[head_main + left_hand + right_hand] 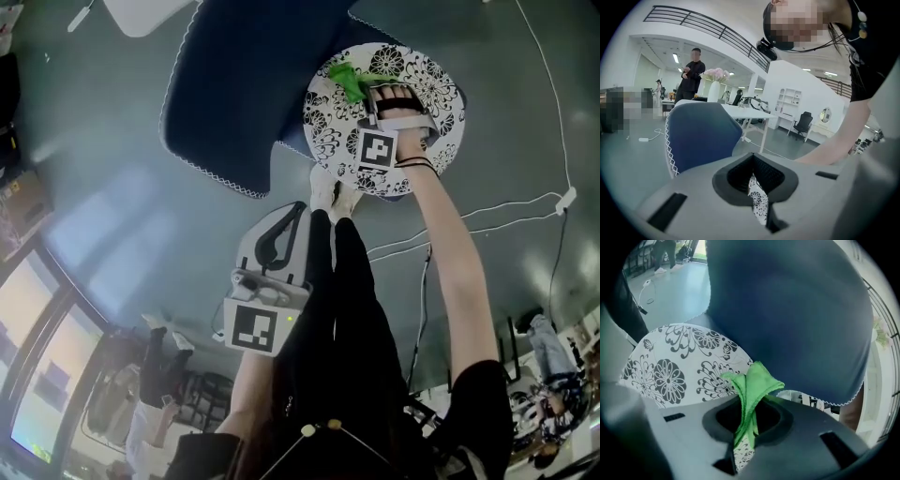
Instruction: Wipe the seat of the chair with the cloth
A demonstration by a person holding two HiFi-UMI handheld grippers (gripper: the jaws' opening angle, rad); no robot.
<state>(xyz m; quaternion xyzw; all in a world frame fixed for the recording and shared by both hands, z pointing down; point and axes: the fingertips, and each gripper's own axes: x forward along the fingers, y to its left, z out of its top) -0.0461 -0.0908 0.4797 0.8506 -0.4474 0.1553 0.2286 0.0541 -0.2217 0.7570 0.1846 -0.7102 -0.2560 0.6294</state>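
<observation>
The chair's round seat (328, 122), white with black flowers, shows at the top of the head view, with its dark blue backrest (234, 84) to the left. My right gripper (371, 96) is over the seat, shut on a green cloth (354, 82) that sticks out past its tips. In the right gripper view the cloth (754, 380) is pinched in the right gripper (746, 425), above the seat (670, 371) and in front of the backrest (787, 310). My left gripper (298, 212) hangs shut and empty beside the legs, away from the seat. Through the left gripper (757, 187) only a sliver of seat (757, 200) shows.
The person's feet (333, 192) stand against the seat's near edge. A white cable (506, 211) runs over the grey floor to the right. A white table corner (141, 14) lies beyond the backrest. Far off in the left gripper view stands a person (691, 70).
</observation>
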